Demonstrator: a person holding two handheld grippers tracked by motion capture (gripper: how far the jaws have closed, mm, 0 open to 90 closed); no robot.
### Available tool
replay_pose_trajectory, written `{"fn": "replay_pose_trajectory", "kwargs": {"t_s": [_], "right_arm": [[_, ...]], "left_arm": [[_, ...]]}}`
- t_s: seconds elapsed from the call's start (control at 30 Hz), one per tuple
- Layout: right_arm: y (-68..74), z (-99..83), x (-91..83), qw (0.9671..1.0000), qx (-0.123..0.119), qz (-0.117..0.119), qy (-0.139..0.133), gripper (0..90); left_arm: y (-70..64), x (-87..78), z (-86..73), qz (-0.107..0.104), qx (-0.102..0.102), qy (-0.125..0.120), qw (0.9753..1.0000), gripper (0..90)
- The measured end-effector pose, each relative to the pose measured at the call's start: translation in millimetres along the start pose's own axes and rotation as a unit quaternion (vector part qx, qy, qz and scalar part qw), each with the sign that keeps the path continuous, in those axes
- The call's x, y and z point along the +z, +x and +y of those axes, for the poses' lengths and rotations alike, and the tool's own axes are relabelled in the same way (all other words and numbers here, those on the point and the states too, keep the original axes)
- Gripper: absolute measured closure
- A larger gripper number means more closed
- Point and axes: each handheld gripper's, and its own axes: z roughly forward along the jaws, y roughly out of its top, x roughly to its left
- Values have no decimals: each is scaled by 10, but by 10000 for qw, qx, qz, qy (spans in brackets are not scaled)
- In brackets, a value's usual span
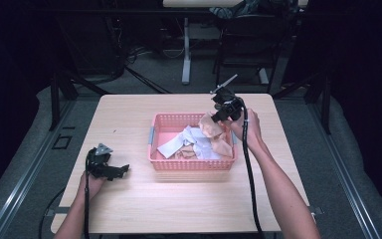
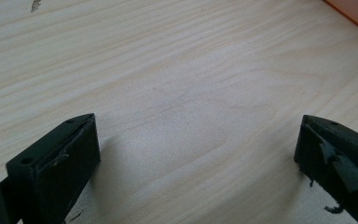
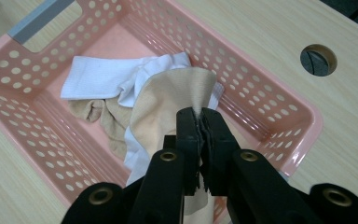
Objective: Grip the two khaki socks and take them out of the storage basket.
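My right hand-held gripper [image 3: 200, 122] pinches a beige knit sock [image 3: 168, 102] over the pink perforated plastic basket [image 3: 279, 116]; thin bite, fabric may slip. Left hand-held gripper [image 2: 196, 154] idle, unclenched.

Desk [image 2: 177, 84]: pale wood-grain surface, smooth and matt. Basket [image 3: 279, 100]: pink perforated plastic with a slight sheen and a grey handle strip. Beige sock [image 3: 168, 105]: finely ribbed knitted cloth, matt. White sock [image 3: 98, 77]: soft ribbed cloth. Right gripper [image 3: 200, 122] and left gripper [image 2: 196, 154]: matt black plastic, jaws scuffed and rough at the edges.
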Motion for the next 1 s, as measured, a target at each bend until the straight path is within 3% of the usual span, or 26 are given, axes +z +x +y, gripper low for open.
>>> {"fn": "replay_pose_trajectory", "kwargs": {"t_s": [0.27,0.57,0.73,1.0], "right_arm": [[20,50,-112,9999,-95,-71,-34,861],[10,70,-273,9995,-102,-132,-250,862],[-16,58,-375,9984,-75,-201,-529,862],[-82,44,-532,9975,-60,-258,-653,863]], "left_arm": [[-1,0,0,2,-6,1,10000,0],[-2,0,0,7,-12,0,10000,0],[-3,0,0,9,-13,-4,10000,0],[-3,0,0,9,-12,3,10000,0]]}}
